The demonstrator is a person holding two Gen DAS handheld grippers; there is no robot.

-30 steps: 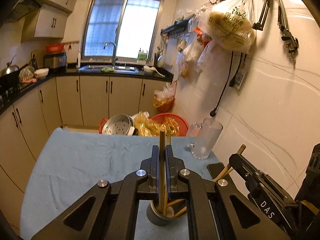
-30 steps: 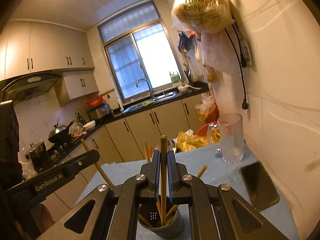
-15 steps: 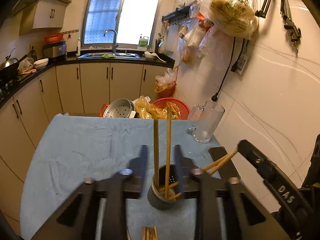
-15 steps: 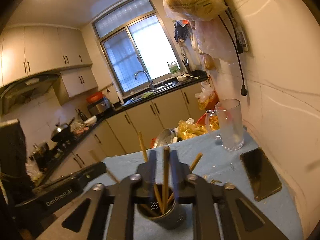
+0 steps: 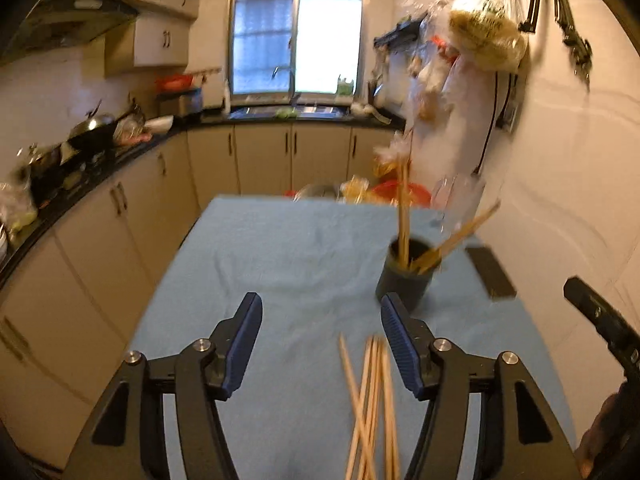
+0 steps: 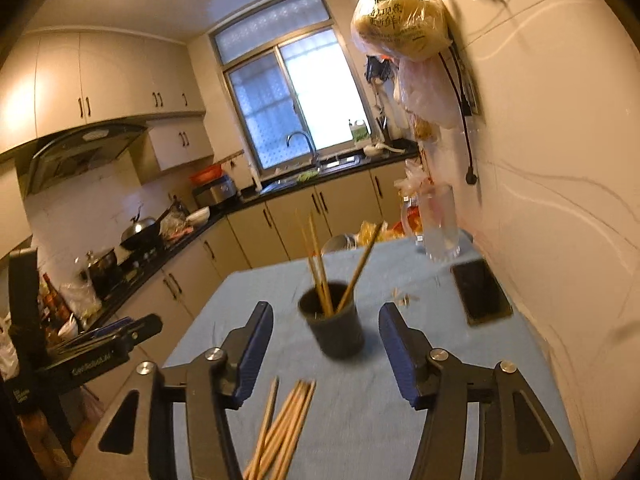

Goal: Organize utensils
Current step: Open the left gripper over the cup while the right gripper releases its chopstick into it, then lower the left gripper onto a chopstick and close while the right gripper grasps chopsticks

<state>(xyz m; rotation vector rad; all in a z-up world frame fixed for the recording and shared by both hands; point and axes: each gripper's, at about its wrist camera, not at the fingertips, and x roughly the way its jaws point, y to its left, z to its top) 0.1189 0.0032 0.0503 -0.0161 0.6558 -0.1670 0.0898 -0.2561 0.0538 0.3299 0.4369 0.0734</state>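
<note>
A dark round holder (image 5: pixel 406 274) (image 6: pixel 335 326) stands on the blue-covered table (image 5: pixel 280 248) with several wooden chopsticks (image 5: pixel 404 216) (image 6: pixel 320 264) upright in it. A loose bundle of chopsticks (image 5: pixel 372 404) (image 6: pixel 286 420) lies flat on the cloth at the near edge. My left gripper (image 5: pixel 322 340) hangs back from the holder and left of it, its jaws opening with nothing between them. My right gripper (image 6: pixel 326 348) is also drawn back, jaws opening; the holder shows in the gap but farther off, untouched. The right gripper's tip (image 5: pixel 600 320) shows at the left wrist view's right edge.
A black phone (image 6: pixel 480 292) lies by the right wall, with a clear glass jug (image 6: pixel 438 228) behind it. Bags hang on the wall above (image 6: pixel 400 12). Baskets and a metal strainer (image 5: pixel 320 191) sit past the table's far edge. Cabinets run along the left.
Both grippers were shut on chopsticks standing in the holder; both have let go, opened and pulled back toward the near edge. The chopsticks stay in the holder.
</note>
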